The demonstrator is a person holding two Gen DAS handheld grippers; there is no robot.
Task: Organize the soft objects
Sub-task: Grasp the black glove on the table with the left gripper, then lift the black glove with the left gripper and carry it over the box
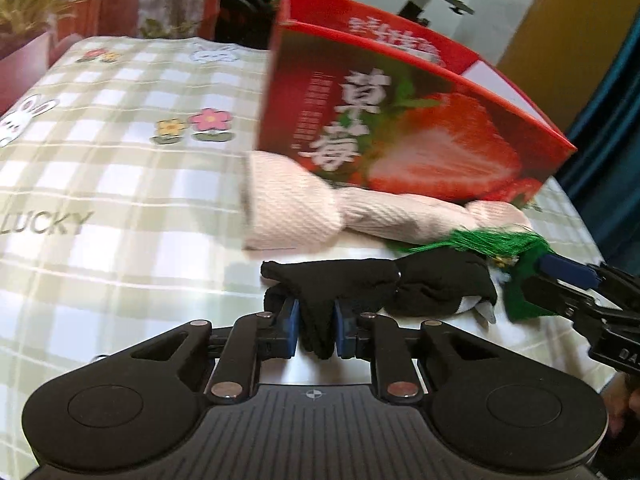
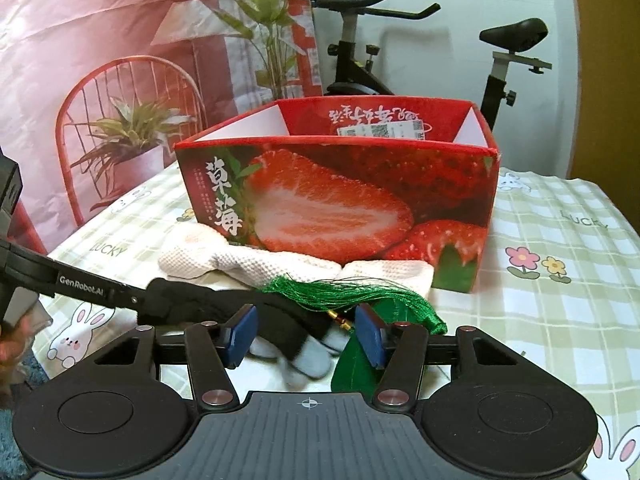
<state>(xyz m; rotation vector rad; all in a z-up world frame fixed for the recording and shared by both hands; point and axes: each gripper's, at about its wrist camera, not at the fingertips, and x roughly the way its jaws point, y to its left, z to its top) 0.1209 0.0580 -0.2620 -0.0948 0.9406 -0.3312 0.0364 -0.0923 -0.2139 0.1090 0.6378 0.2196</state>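
Little of the sorting looks done. The open red cardboard box printed with strawberries (image 2: 340,196) stands beyond both sets of jaws, and as much of its inside as shows holds only a white label; its floor is hidden. Three soft things lie on the desk covered with a green-and-white checked cloth (image 1: 120,184), all in front of the box: a long pale pink knitted piece (image 1: 320,212) touching the box's foot, a black knitted glove with pale fingertips (image 1: 360,284) nearer the jaws, and a green silky tassel on a green fabric piece (image 2: 344,292) lying across the glove's far end. By my judgement all three remain to be put away.

The left gripper (image 1: 316,330) has its jaws nearly together, the blue pads pinching a fold of the black glove, which rests on the desk.

The right gripper (image 2: 306,334) has its jaws about half spread. The glove's pale fingertips and the tassel's gold cap sit between them; the right-hand pad lies against the green fabric, but whether both pads press on anything I cannot tell.
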